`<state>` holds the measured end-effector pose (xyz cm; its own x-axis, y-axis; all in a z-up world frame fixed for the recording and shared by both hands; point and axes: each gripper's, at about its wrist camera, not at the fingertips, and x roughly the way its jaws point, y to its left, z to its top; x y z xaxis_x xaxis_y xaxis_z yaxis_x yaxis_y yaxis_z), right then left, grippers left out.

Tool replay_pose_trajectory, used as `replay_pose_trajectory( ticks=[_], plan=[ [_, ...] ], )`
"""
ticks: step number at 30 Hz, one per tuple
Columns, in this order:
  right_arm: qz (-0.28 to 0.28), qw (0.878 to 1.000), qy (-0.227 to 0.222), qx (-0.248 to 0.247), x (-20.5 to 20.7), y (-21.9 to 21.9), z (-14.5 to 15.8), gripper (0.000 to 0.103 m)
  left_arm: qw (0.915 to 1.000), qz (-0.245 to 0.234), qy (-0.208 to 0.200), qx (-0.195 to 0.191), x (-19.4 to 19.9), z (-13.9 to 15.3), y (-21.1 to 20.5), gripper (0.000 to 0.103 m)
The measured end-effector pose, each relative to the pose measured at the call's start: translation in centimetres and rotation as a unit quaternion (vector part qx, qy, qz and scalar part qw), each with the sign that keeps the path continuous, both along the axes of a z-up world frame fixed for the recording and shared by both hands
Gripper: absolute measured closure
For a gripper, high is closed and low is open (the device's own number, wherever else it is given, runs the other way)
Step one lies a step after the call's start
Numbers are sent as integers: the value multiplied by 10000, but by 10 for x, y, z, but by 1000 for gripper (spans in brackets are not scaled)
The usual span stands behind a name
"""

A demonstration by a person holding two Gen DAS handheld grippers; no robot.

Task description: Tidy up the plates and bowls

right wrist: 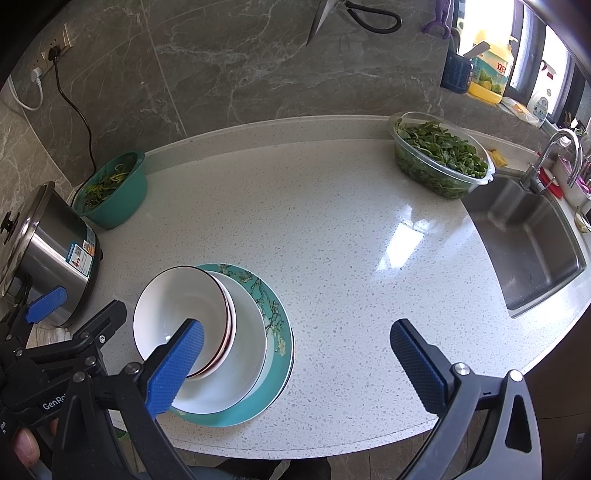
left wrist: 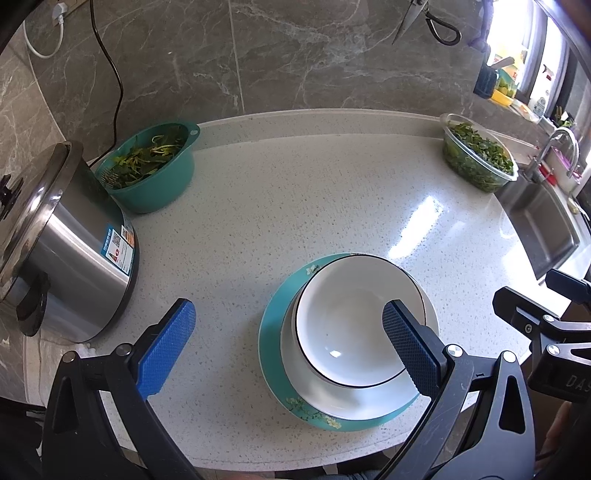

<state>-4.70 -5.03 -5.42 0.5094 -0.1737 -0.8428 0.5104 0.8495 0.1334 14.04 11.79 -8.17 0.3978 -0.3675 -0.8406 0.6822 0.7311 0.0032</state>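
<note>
both grippers hang over the near edge of the speckled white countertop with their blue-padded jaws spread wide and nothing between them. left gripper sits above the stack of dishes, its right pad over the inside of the top bowl, though i cannot tell whether it touches. right gripper is just to the right of the stack, its left pad in front of that same bowl and its right pad over bare counter.

the stack stands near the front edge: a teal floral plate at the bottom, a wide white bowl on it, and a white bowl with a dark rim nested on top. from the right wrist view a red-rimmed bowl shows between the top bowl and the wide one.

off to the left stands a stainless steel cooker with its lid on, and just behind it a teal colander holding vegetable scraps. at the far right, by the steel sink and its faucet, is a clear bowl of leafy greens. scissors hang on the grey marble wall.
</note>
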Motion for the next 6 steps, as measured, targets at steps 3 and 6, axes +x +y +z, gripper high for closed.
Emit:
replay_pose_trajectory(
  ticks=[3, 6],
  plan=[
    [17, 10000, 8, 17, 1, -2, -1, 0, 10000, -16, -16, 5, -2, 0, 0, 0],
    [34, 10000, 14, 17, 2, -2, -1, 0, 10000, -41, -22, -8, -2, 1, 0, 0]
  ],
)
